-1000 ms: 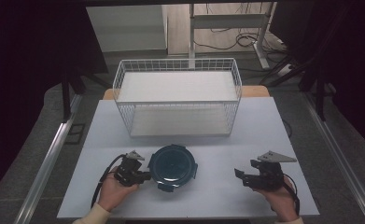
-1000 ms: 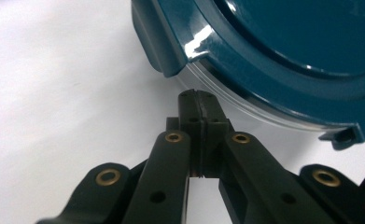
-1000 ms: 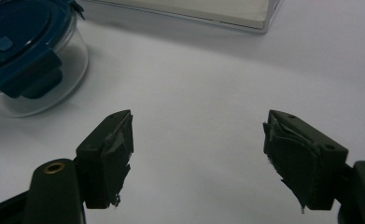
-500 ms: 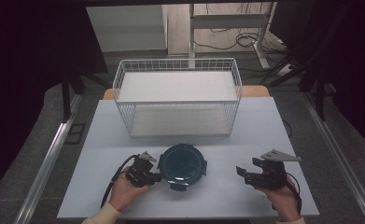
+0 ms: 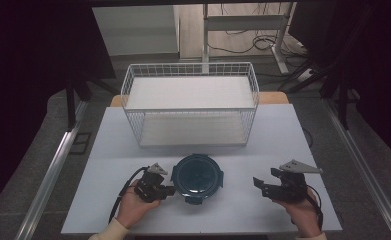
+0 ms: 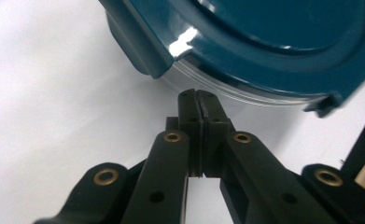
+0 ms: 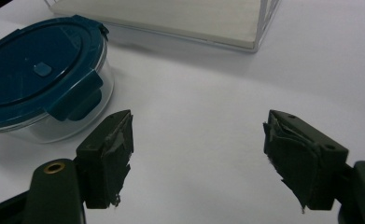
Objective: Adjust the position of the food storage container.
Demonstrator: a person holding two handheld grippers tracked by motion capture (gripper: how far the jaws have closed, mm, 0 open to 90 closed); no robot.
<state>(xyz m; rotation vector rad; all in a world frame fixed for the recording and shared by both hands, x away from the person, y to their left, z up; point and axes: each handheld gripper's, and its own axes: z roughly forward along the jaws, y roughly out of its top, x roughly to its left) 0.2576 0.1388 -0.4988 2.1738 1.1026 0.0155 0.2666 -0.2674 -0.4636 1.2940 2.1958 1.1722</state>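
So here's where I'm at: the round container (image 5: 198, 178) with the dark blue clip-on lid sits on the white worktop (image 5: 113, 150), front and centre, just in front of the wire basket (image 5: 190, 102) and not touching it. It's between my two hands, much closer to the left one.

My left gripper (image 5: 169, 190) has its jaws pressed fully together with nothing between them. In the left gripper view the tips (image 6: 200, 99) are right up against the clear wall of the container, just under the lid's rim, next to one of the latch tabs. Can't tell for sure if they're actually touching the glass or a hair off. Reads to me like a nudge or push step rather than a grab, using the closed tips as a poker to slide the thing along the worktop.

My right gripper (image 5: 257, 184) is well apart from the container, off to the right, jaws spread wide and holding nothing. In the right gripper view the container (image 7: 40, 79) is off to the upper left, with a latch tab facing me.

Next move, I reckon: keep the push low and steady so the container slides toward the right hand without tipping, then bring the open right jaws in over the rim or a latch. Lid looks clipped down, so either it goes in the basket whole or a tab gets popped first.
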